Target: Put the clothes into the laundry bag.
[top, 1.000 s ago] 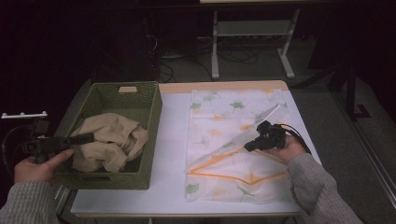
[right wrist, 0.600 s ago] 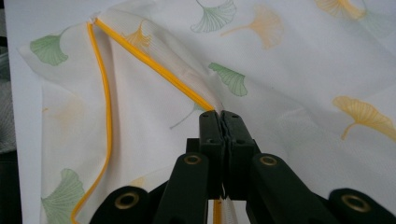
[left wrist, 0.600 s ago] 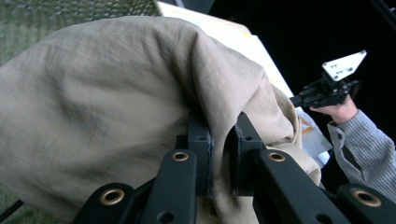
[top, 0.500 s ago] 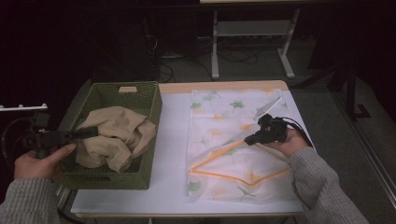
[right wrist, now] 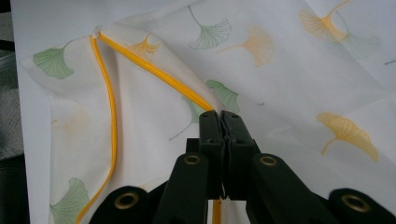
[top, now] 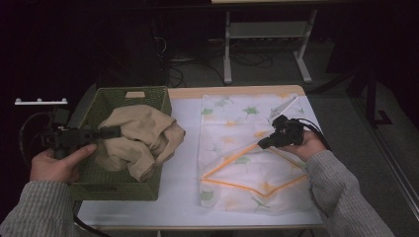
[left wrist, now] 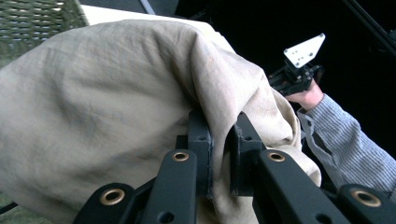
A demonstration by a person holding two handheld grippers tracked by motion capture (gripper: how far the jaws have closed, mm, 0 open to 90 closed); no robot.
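Left gripper (top: pixel 106 132): at the left of the high view, its jaws are clamping a fold of the beige garment (top: pixel 143 138); in the left gripper view the cloth (left wrist: pixel 116 107) is bunching over and between the two black jaws.
Right gripper (top: pixel 264 143): at the centre right of the high view, its jaws are pinching shut on the orange-piped edge of the ginkgo-print laundry bag (top: pixel 247 168); in the right gripper view the piping (right wrist: pixel 154 70) is running straight into the closed jaws.
Where the garment is: it is hanging half out of the green woven basket (top: pixel 118 185) at the left of the counter (top: pixel 183 197), draping over the basket's right rim toward the bag.
How the garment looks: soft, crumpled, tan, thin woven cloth with many creases, bulky and loose.
How the bag looks: it is lying flat, white and sheer, with green and orange leaves; its opening is gaping as an orange-edged V.
Risk, snag: the trailing cloth may be catching on the basket rim and dragging the basket along.
Risk, slip: the hold is on one fold, so the heavy rest could be pulling free.
Risk, mouth: the bag edge, pinched at a single spot, may sag shut as the garment arrives.
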